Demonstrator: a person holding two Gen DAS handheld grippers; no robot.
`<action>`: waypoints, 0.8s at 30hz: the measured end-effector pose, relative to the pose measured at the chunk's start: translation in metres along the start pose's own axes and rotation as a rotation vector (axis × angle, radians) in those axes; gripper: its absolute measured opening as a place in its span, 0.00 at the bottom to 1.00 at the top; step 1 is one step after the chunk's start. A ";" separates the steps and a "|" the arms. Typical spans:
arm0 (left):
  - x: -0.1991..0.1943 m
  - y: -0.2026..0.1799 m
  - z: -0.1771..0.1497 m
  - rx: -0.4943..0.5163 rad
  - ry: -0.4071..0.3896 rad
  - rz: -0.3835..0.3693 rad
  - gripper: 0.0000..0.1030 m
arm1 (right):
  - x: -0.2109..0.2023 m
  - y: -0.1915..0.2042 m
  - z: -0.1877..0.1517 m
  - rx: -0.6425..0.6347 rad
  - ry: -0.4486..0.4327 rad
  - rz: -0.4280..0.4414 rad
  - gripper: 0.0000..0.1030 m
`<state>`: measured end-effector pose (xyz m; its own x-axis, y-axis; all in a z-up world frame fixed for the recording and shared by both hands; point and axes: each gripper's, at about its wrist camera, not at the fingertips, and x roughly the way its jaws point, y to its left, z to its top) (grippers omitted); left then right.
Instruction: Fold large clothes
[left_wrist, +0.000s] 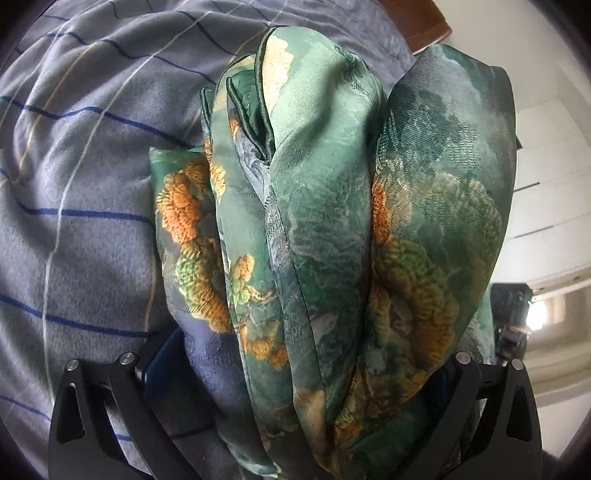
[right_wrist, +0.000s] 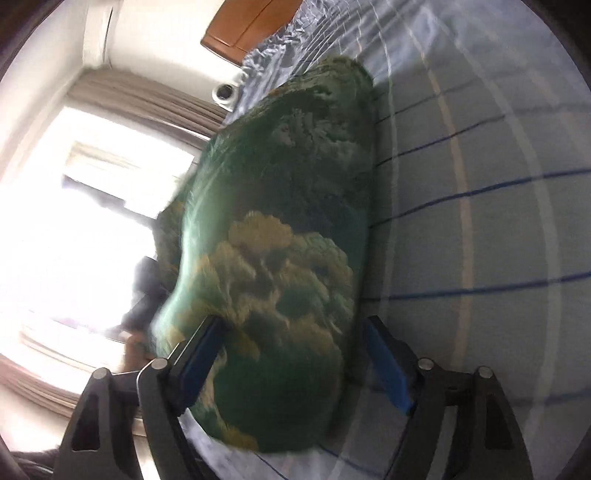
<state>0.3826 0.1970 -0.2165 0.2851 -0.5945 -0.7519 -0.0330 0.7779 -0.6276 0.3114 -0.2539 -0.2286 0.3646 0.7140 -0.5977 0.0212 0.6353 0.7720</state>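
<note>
The green floral garment (left_wrist: 325, 229) is lying bunched in thick folds on the grey checked bedspread (left_wrist: 85, 177), filling the middle of the left wrist view and stretching toward 12 o'clock. The left gripper (left_wrist: 295, 373) is sitting with the fabric heaped between its fingers (left_wrist: 155, 365) — the cloth is covering most of the pads, so I cannot tell whether they are pressing on it or merely standing around it.

In the blurred right wrist view the garment (right_wrist: 288, 229) is running from 6 toward 12 o'clock. The right gripper (right_wrist: 295, 354) is standing with its jaws wide apart: the blue pad at 7 o'clock is lying against the cloth's edge, while the pad at 5 o'clock is clear of it. A bright window (right_wrist: 85, 221) is glaring at 9 o'clock — a wooden headboard (right_wrist: 251, 22) is showing at 12.
</note>
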 end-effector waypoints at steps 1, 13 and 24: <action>0.001 0.001 0.003 -0.003 -0.001 -0.004 1.00 | 0.004 -0.003 0.003 0.013 0.006 0.034 0.80; -0.032 -0.047 -0.011 0.083 -0.102 0.105 0.55 | 0.039 0.133 -0.031 -0.674 -0.071 -0.405 0.74; -0.060 -0.097 0.047 0.155 -0.271 0.117 0.55 | 0.006 0.175 0.002 -0.769 -0.239 -0.345 0.73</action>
<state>0.4139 0.1664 -0.1013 0.5334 -0.4392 -0.7229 0.0592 0.8719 -0.4861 0.3194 -0.1397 -0.0967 0.6410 0.4193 -0.6429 -0.4360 0.8883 0.1445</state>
